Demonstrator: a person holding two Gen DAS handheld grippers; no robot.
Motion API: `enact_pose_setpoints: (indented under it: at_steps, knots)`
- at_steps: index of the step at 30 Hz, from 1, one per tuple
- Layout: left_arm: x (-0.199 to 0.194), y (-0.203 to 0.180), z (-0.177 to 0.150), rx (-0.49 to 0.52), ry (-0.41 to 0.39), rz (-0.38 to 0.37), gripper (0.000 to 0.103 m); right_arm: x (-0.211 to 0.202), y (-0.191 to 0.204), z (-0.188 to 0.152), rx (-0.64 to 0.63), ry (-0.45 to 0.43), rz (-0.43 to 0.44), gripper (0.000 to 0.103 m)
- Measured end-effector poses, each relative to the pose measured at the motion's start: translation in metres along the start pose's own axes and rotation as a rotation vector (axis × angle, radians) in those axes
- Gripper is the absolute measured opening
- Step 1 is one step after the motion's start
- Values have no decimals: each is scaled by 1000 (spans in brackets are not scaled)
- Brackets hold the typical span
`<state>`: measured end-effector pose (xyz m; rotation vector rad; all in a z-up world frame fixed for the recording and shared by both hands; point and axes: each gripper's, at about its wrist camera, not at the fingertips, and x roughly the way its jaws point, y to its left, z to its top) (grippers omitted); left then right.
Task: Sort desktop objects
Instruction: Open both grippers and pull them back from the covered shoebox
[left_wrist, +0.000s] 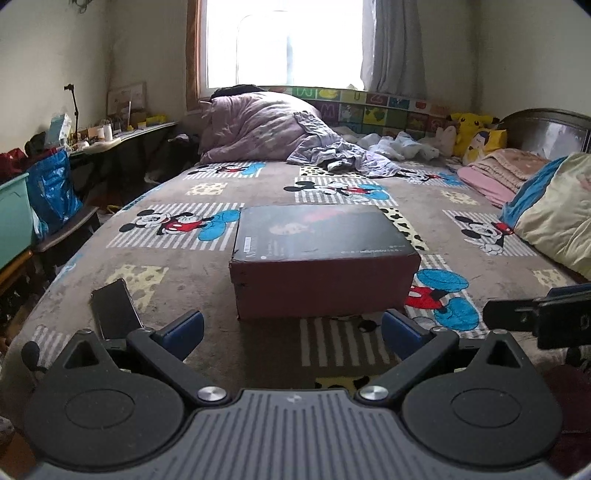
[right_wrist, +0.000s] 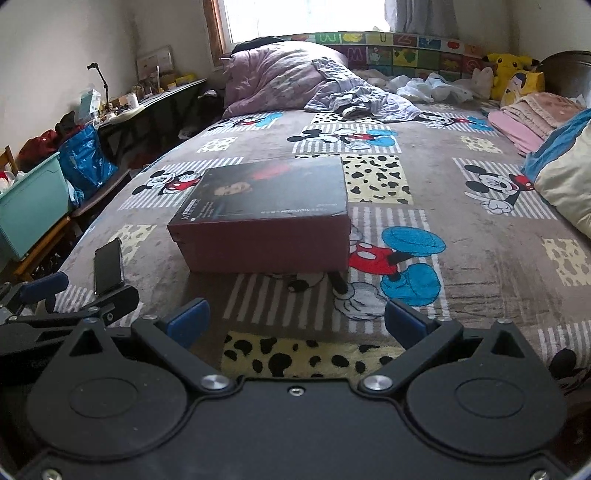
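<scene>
Phone (left_wrist: 115, 309): lying flat on the bedspread (left_wrist: 207, 280), ahead and to the left of the left gripper (left_wrist: 291, 326), just beyond its left fingertip; its long axis is running away from the tool, tilting slightly leftward. It is showing as a thin dark slab with a glossy face.

Left gripper: hovering low over the bedspread with its blue-padded fingers spread wide, holding nothing.

Box (left_wrist: 321, 254): sitting dead ahead of the left gripper, and ahead and slightly left of the right gripper (right_wrist: 295, 319). Its long axis is lying crosswise to both tools. It is showing a dark printed lid over reddish-brown walls, with the lid closed.

Small dark object (right_wrist: 339, 282): lying at the box's near right corner, ahead of the right gripper and a touch to its right; too small to identify.

Right gripper: also gaping wide and carrying nothing, hanging just beside the left one.

Nearer hand: by my judgement the left is nearer the phone, the right nearer the small dark object.

Stage: the scene is fitting both things waiting to go into the box and leftovers around a closed one.
</scene>
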<state>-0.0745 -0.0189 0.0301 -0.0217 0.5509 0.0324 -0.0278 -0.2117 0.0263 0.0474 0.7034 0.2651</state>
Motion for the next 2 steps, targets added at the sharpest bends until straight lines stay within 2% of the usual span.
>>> enact_pose_setpoints:
  at_steps: [2]
  knots:
    - [-3, 1, 0, -6, -14, -18, 103, 0, 1, -1, -2, 3, 1, 102]
